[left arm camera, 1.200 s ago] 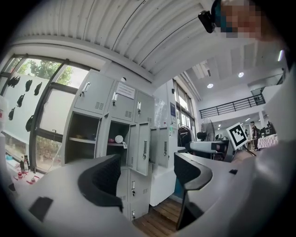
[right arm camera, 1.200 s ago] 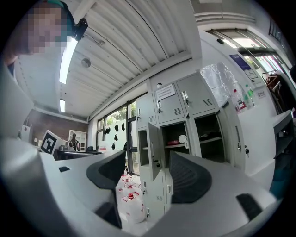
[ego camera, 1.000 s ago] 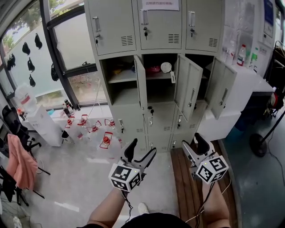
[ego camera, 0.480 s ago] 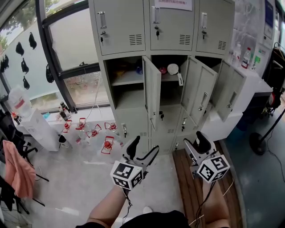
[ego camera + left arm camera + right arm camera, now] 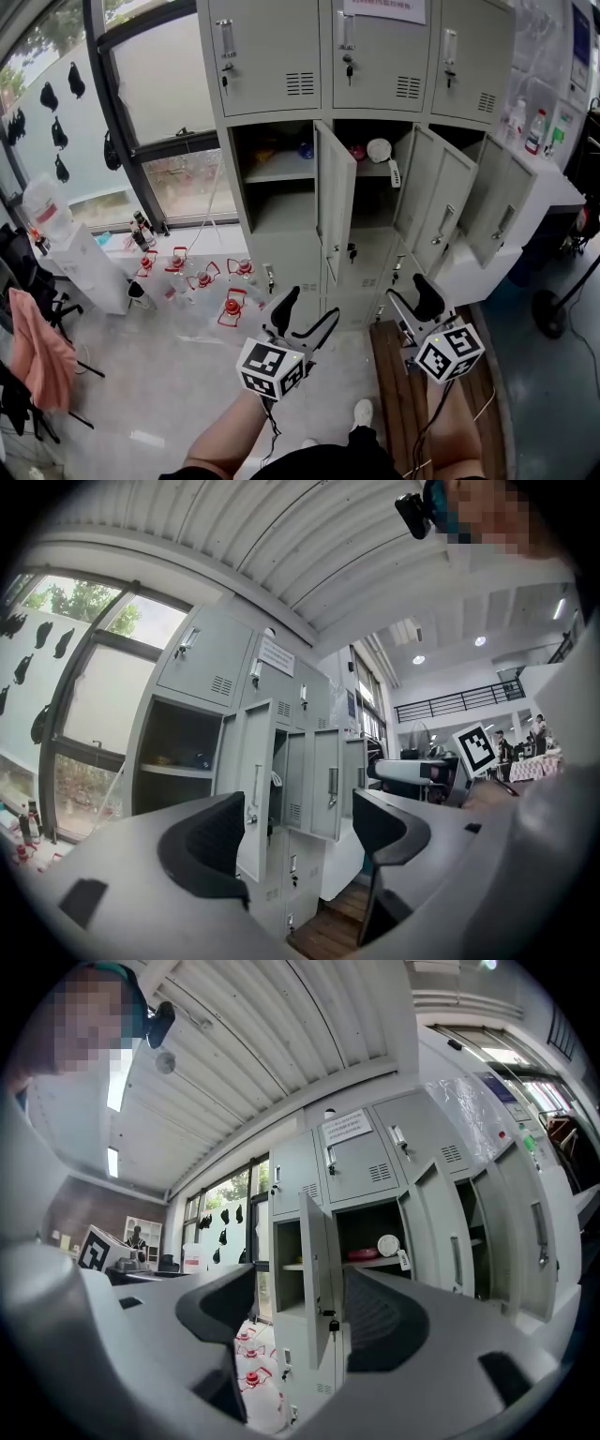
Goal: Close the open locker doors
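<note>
A grey locker bank [image 5: 281, 56] stands ahead with three middle-row doors swung open: the left door [image 5: 335, 202], the middle door [image 5: 433, 208] and the right door [image 5: 497, 214]. Items lie on the shelves inside, among them a white round object [image 5: 379, 149]. My left gripper [image 5: 305, 314] and my right gripper [image 5: 411, 298] hover low in front of the lockers, both open and empty, well short of the doors. In the left gripper view the open doors [image 5: 258, 789] appear between the jaws; in the right gripper view the left door [image 5: 317, 1274] stands edge-on.
Several clear water jugs with red caps [image 5: 230, 300] sit on the floor left of the lockers. A white box [image 5: 80, 262] and a chair with pink cloth [image 5: 37, 347] stand at left. A white counter [image 5: 553, 202] lies right, above a wooden floor strip [image 5: 398, 394].
The view has shifted so the lockers sit closer and more to the right; both grippers stay open and low in front of me.
</note>
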